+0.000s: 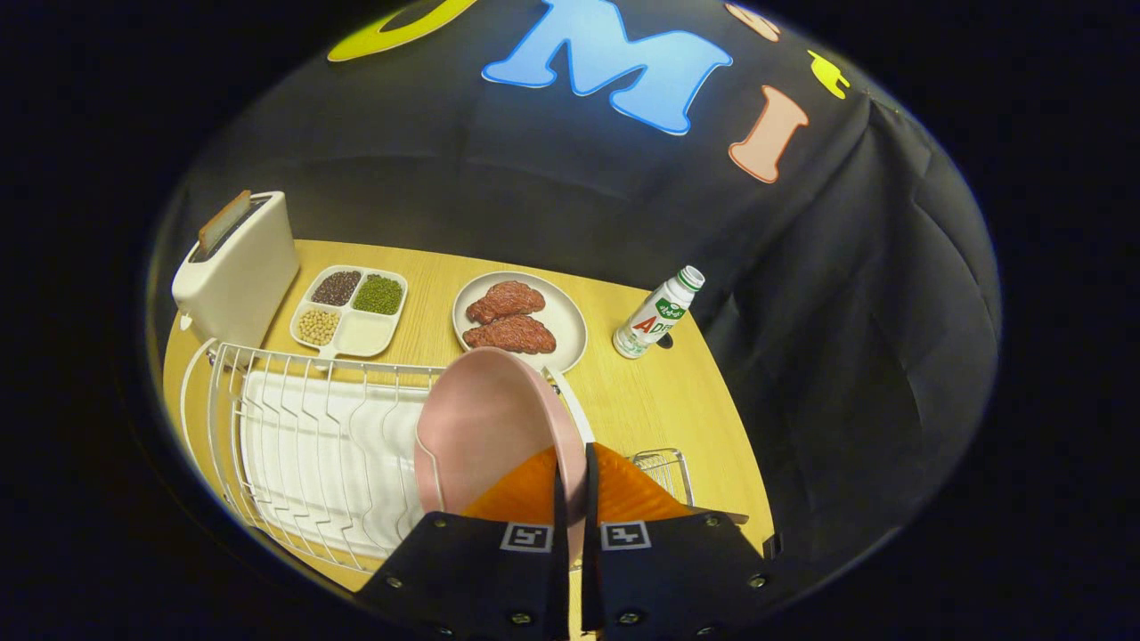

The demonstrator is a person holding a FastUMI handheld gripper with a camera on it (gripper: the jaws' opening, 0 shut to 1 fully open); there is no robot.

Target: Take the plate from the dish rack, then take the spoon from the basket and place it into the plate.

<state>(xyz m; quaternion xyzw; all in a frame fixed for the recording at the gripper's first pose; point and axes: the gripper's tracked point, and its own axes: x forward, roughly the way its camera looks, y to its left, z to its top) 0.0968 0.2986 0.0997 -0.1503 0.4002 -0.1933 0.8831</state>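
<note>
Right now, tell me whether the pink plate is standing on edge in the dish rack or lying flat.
On edge. The pink plate stands upright among the dish rack wires, its rim pinched by the closed gripper.

Pink plate (485,427), white wire dish rack (294,445), cream toaster (236,267), pale wood-grain table (650,401), white bottle (657,313) with green cap, reddish-brown meat (509,318).

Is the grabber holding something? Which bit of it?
Yes. The gripper is shut on the pink plate, both fingers pinching its rim at the edge nearest the camera, over the dish rack.
</note>
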